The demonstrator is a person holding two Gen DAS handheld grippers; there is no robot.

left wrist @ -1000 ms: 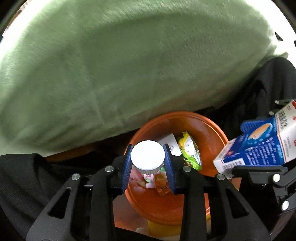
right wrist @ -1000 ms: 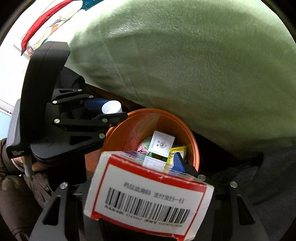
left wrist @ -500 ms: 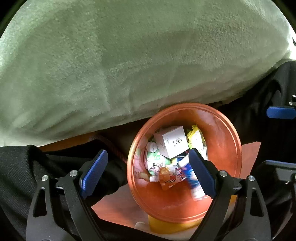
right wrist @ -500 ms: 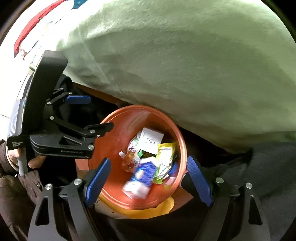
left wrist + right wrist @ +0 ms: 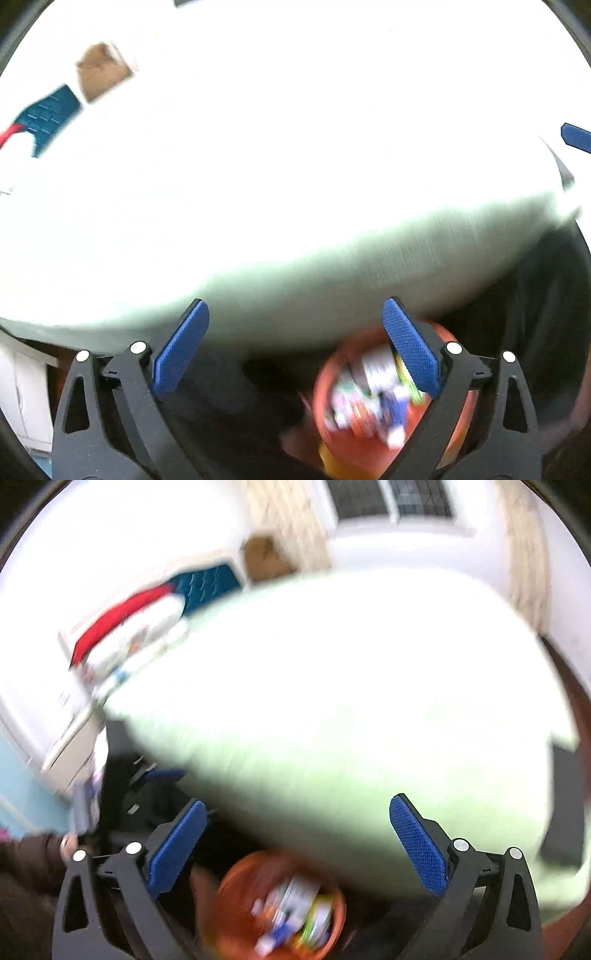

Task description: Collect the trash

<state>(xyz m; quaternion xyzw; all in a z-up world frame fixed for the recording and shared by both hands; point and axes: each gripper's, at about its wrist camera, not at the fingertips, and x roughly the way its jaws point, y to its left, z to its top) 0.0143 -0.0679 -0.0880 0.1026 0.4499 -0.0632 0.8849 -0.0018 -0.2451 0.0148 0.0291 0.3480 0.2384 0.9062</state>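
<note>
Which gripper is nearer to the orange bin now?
Left, as far as the blur shows. The left gripper has its right finger overlapping the bin. The right gripper is open too, with the bin low between its fingers and looking smaller.

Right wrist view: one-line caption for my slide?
Open right hand-held gripper above orange bin of blurred trash, beside pale green bedding.
</note>
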